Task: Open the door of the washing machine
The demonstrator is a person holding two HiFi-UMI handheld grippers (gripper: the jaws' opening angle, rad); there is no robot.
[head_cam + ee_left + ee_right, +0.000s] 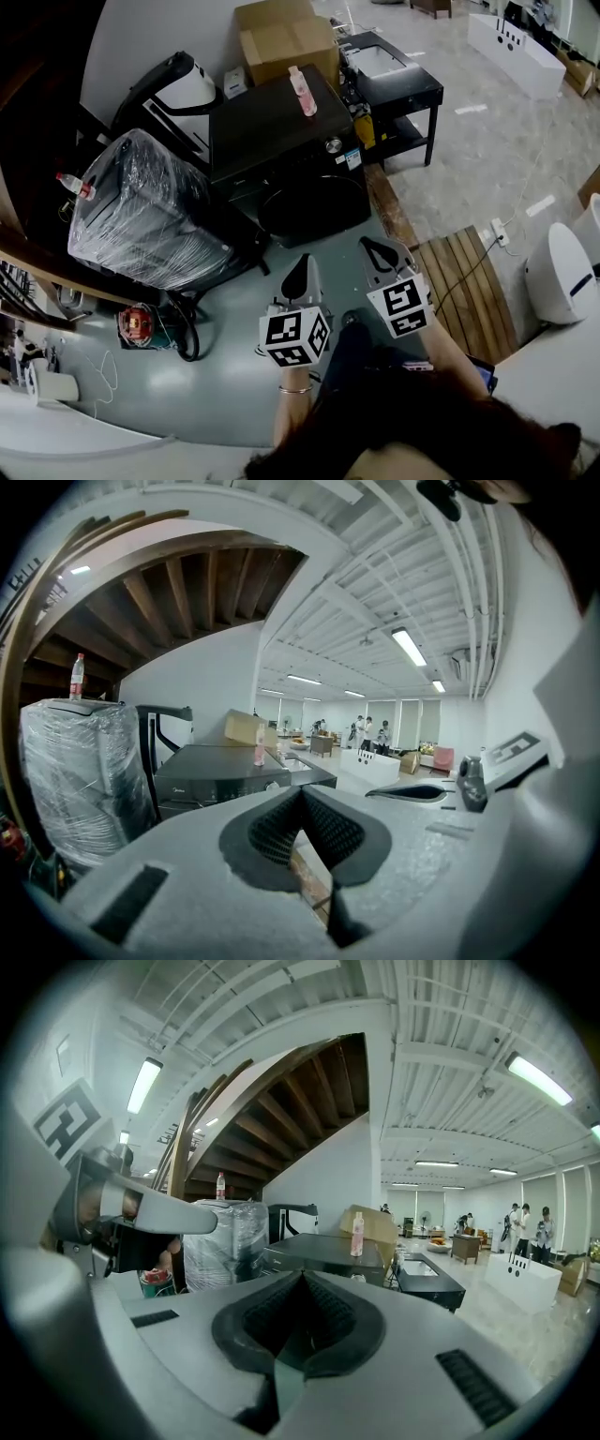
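The washing machine (pixel 281 141) stands at upper centre of the head view, dark, with its round door (pixel 314 208) shut. A pink bottle (pixel 302 91) stands upright on its top, and a plastic-wrapped appliance (pixel 141 211) sits at its left. Below centre, the left gripper (pixel 302 269) and right gripper (pixel 377 249) hang side by side, clear of the door. Each has its jaws pressed together, holding nothing.

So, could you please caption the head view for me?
Left claw and right claw, both shut, face the closed washing machine.
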